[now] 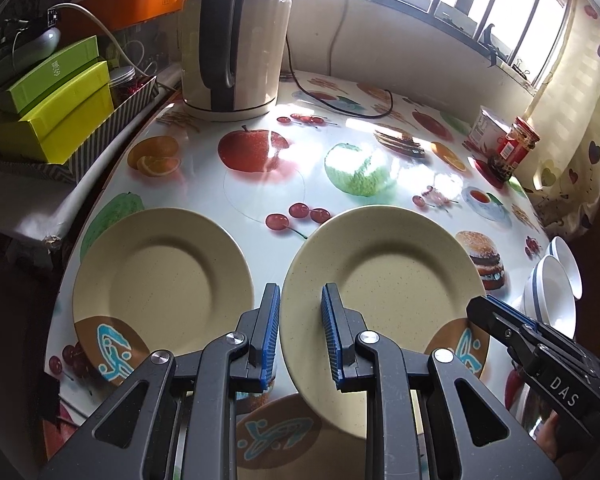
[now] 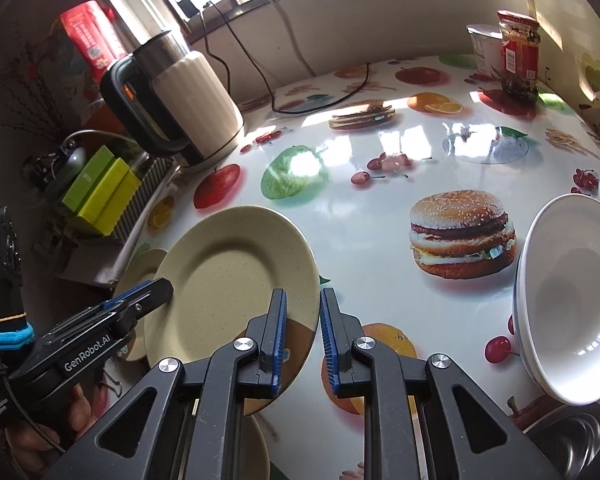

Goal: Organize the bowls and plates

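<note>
A beige plate [image 1: 384, 280] with a brown and blue corner motif hangs tilted above the table, held by both grippers. My left gripper [image 1: 300, 320] is shut on its left rim, and my right gripper [image 2: 302, 320] is shut on its right rim [image 2: 300, 264]. Each gripper shows in the other's view: the right one [image 1: 476, 308] and the left one [image 2: 156, 292]. A second beige plate [image 1: 164, 280] lies flat at the left. A third [image 1: 276, 432] lies partly under the raised plate. Two white bowls [image 2: 572, 304] stand at the table's right edge.
A cream kettle [image 1: 236, 40] with its black cable stands at the back. A red-lidded jar [image 2: 518, 56] and a white cup [image 2: 482, 48] stand at the far right. Green boxes [image 1: 56, 112] fill a striped basket off the table's left edge. A steel vessel [image 2: 572, 432] sits low right.
</note>
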Motion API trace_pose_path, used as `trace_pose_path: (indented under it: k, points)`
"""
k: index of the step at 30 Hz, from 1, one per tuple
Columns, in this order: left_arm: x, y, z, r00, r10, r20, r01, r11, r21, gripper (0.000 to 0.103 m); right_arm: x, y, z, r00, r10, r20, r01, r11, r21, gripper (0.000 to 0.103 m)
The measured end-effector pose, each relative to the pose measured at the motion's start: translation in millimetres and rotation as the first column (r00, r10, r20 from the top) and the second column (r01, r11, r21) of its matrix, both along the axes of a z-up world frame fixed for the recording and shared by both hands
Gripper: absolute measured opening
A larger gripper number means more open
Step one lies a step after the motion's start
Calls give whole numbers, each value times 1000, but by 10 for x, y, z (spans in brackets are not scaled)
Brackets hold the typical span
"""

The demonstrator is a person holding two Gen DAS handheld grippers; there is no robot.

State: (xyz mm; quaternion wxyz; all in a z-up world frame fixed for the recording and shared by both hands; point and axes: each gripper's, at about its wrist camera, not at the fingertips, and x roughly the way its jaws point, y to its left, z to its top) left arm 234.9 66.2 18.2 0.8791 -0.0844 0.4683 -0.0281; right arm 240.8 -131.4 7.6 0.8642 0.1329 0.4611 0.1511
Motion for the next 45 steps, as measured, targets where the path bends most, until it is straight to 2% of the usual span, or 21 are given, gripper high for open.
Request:
trace_pose_path:
  k: [17,26,29,31,41,45]
  points:
    - [-506,89,-61,1000,30,2,-30,1000,3,22,-399,111,-20,999,44,-5,-44,999,-10,17]
    - [-757,85,-112,1000,20,12,-19,1000,-21,22,-569,158,-75,997,78,-9,-78,997,-3,17]
    - [-774,56,-177,1000,24,0,-24,1000,-14,22,-610,221,-109,996,93,-11,-93,996,-15,17]
    - [-799,68,-221,1000,28,-12,-28,999,-35,22,-616,224,-161,995,92,-28,-92,996,-7,17]
    - [-980,354,-141,993,117,19,-117,993,-19,22,-701,210,-204,994,105,-40,-105,994,7,17]
    - [-1053,466,-163,990,143,8,-143,989,-28,22,-768,222,-229,990,129,-57,-128,992,22,17]
